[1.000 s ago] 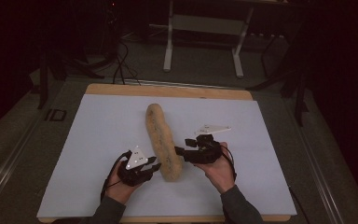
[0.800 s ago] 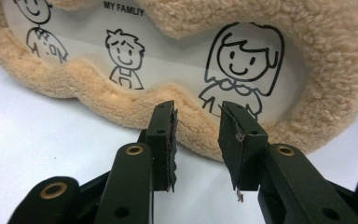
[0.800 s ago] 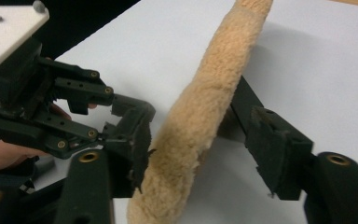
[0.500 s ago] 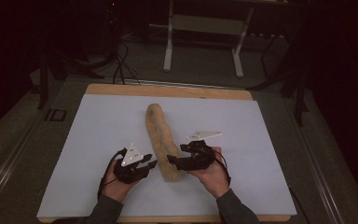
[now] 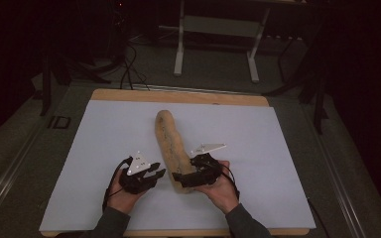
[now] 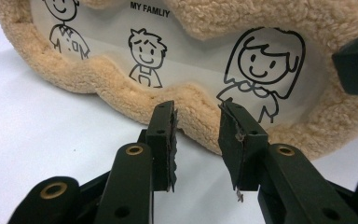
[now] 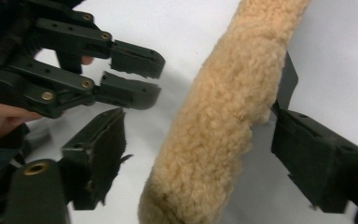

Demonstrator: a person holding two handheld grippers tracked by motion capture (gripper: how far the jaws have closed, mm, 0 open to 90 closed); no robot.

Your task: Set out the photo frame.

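Note:
A long tan fleece pouch (image 5: pixel 170 141) lies lengthwise on the white table cover (image 5: pixel 278 148). In the left gripper view the pouch (image 6: pixel 261 14) has a clear window (image 6: pixel 196 56) printed with cartoon people and "MY FAMLIY". My right gripper (image 5: pixel 179 179) is at the pouch's near end. In the right gripper view its jaws (image 7: pixel 200 154) are spread wide with the fleece edge (image 7: pixel 223 107) between them; the right jaw touches it. My left gripper (image 5: pixel 158 173) stands open just left of the pouch, jaws (image 6: pixel 196 126) empty and pointing at its fleece rim.
The white cover sits on a wooden tabletop (image 5: pixel 178 95) with dark floor around it. A white table frame (image 5: pixel 218 34) and cables (image 5: pixel 129 69) lie beyond the far edge. The left gripper (image 7: pixel 135 74) shows close to the right gripper's left jaw.
My right gripper has moved nearer and leftward to straddle the pouch's near end. The left gripper has barely shifted.

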